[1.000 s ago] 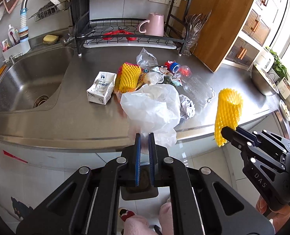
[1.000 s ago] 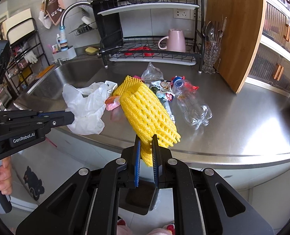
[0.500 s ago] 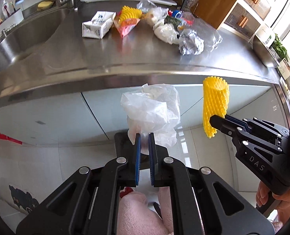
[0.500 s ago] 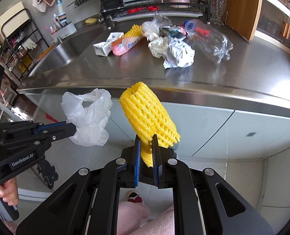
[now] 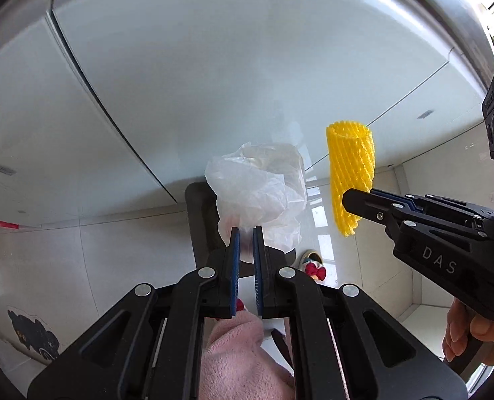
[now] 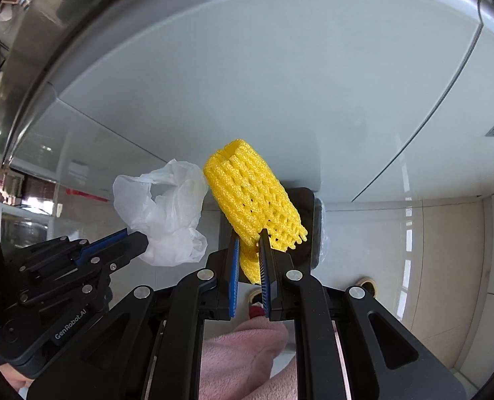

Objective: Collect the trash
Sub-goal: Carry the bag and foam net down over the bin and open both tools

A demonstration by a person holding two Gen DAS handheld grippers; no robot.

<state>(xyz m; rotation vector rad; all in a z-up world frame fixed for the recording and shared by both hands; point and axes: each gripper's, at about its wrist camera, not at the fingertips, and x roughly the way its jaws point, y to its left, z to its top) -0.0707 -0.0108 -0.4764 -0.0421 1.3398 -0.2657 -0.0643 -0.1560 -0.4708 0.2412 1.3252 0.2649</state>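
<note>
Gripping a crumpled white bag (image 5: 257, 193), the left gripper (image 5: 244, 233) points down over a dark bin (image 5: 198, 220) on the tiled floor (image 5: 80, 253). Beside it, the right gripper (image 6: 249, 243) pinches a yellow foam net (image 6: 252, 200) above the same bin, whose contents are hidden. White cabinet doors (image 5: 213, 66) rise behind; pink-clad legs (image 6: 243, 360) and a slipper (image 5: 312, 261) show below.

Bright daylight, glare on glossy cabinet fronts (image 5: 213, 66), strong fisheye edge distortion.
</note>
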